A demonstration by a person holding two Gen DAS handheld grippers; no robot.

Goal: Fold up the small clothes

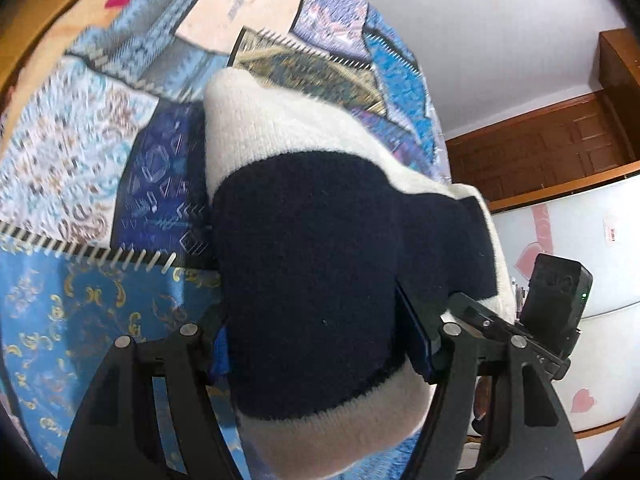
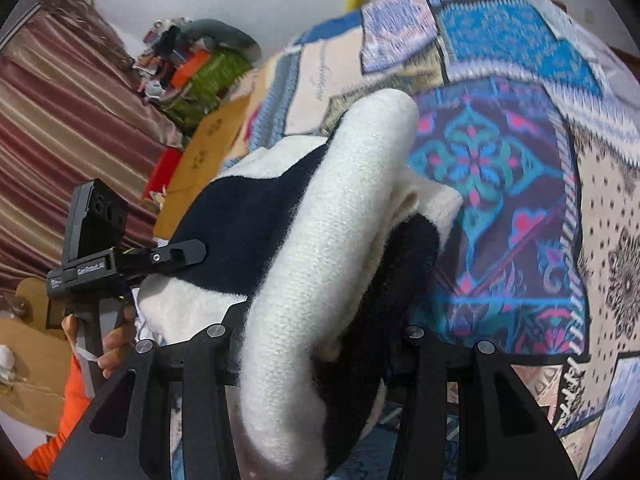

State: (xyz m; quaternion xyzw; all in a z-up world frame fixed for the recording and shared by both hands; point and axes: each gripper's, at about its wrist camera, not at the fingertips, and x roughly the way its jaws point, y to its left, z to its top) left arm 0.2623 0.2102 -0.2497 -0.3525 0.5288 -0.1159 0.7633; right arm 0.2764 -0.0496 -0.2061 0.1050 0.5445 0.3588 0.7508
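A: From the left wrist, the left gripper (image 1: 320, 344) was clamped on a thick bundle of the navy-and-white sweater (image 1: 316, 240), held just over the patchwork bedspread (image 1: 80, 152).

B: Best, I judged, to lower both ends together so the fold kept its edge.

A: From the right wrist, the right gripper (image 2: 316, 360) pinched a rolled white-and-navy wad of it; the other gripper, in a person's hand (image 2: 116, 344), gripped the far side.

B: Then release only once it lay flat.

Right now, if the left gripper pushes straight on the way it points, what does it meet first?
The navy-and-white knit garment already bunched between the left gripper fingers; beyond it, probably the patchwork bedspread, though depth is unclear.
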